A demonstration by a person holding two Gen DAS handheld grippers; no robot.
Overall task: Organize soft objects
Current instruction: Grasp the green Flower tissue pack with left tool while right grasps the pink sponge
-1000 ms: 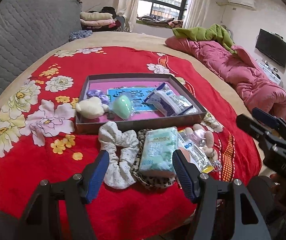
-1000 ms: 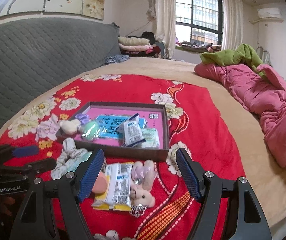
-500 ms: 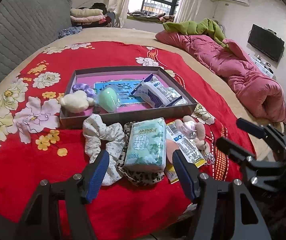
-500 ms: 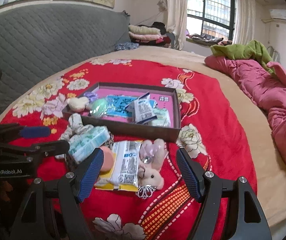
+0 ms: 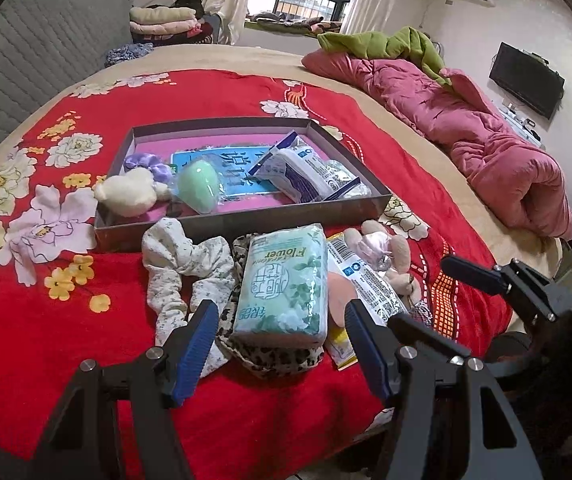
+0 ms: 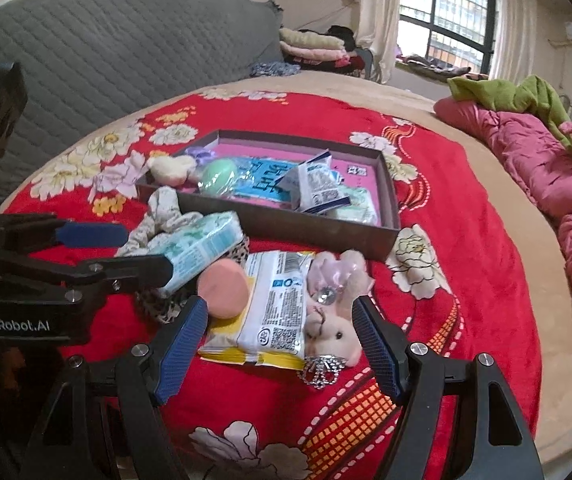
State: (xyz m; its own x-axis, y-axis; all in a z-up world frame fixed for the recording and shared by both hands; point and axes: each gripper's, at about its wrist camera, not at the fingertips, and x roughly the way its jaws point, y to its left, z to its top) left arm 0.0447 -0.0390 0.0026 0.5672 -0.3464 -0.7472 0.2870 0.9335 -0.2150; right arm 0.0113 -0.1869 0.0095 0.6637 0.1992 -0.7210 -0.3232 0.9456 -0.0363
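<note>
So my left gripper has its blue-padded jaws spread wide with nothing pinched, and the pale green plastic-wrapped tissue pack with the flower print sits right between the fingertips, just ahead of them. Its long axis runs away from me toward the shallow grey cardboard box with the pink floor, so the pads line up with its two long sides, which looks like the easy way to squeeze it. It rests on a leopard-print fabric scrunchie, with a white floral scrunchie touching on the left.

My right gripper is also wide open and empty, hovering over the white-and-yellow plastic snack packet and the small pink plush bunny keychain, with a round peach makeup sponge by its left pad.

Everything's bunched at the near edge of the red flowered blanket, just in front of the box's near wall. I'd say left hand takes the tissue pack first.
</note>
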